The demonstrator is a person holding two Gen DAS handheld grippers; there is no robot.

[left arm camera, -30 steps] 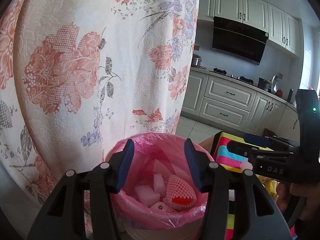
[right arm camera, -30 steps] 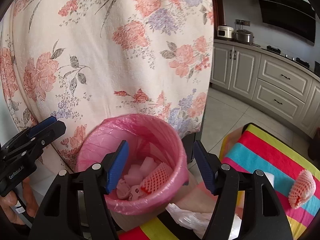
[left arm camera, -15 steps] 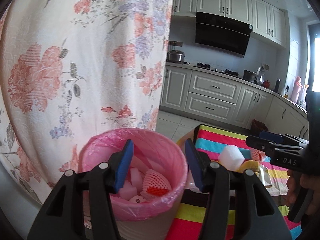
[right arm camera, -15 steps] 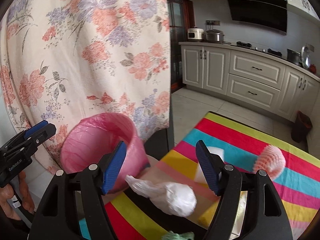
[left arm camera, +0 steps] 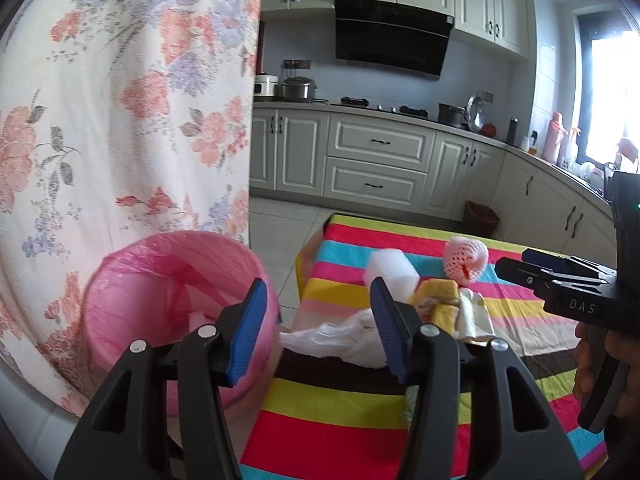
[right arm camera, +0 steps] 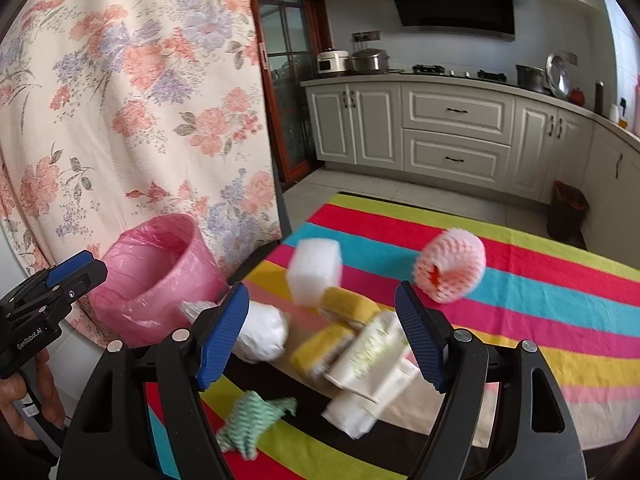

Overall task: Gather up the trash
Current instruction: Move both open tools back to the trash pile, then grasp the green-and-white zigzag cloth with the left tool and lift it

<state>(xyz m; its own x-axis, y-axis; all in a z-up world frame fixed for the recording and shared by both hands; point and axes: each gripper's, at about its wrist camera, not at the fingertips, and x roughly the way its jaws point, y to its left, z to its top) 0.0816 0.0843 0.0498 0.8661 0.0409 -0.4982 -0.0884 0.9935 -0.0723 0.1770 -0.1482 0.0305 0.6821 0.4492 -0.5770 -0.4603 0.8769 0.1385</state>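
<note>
A bin lined with a pink bag [left arm camera: 172, 300] [right arm camera: 156, 276] stands left of the striped table [left arm camera: 360, 408] [right arm camera: 560, 320]. On the cloth lie a white foam block [left arm camera: 390, 272] [right arm camera: 316, 276], a pink foam fruit net [left arm camera: 466, 260] [right arm camera: 450, 266], a crumpled white plastic bag [left arm camera: 344, 340] [right arm camera: 260, 334], yellow sponges [left arm camera: 438, 306] [right arm camera: 348, 304], white packets [right arm camera: 372, 360] and a green cloth [right arm camera: 252, 420]. My left gripper [left arm camera: 317, 282] [right arm camera: 96, 266] hangs open over the gap between bin and table, holding nothing. My right gripper [right arm camera: 321, 286] [left arm camera: 514, 262] hovers above the pile; its jaws are opening and grip nothing.
A floral curtain [left arm camera: 120, 120] [right arm camera: 140, 100] hangs right behind the bin. Beyond the table's far edge are a tiled floor, white kitchen cabinets [left arm camera: 376, 160] [right arm camera: 456, 132] and a small dark bin [right arm camera: 568, 212] by the cabinets. A hand [left arm camera: 588, 360] holds the right gripper's handle.
Both grippers have swung right, away from over the pink bin and toward the striped table. The bin has slid to the left of both views. The right jaws have spread wider.
</note>
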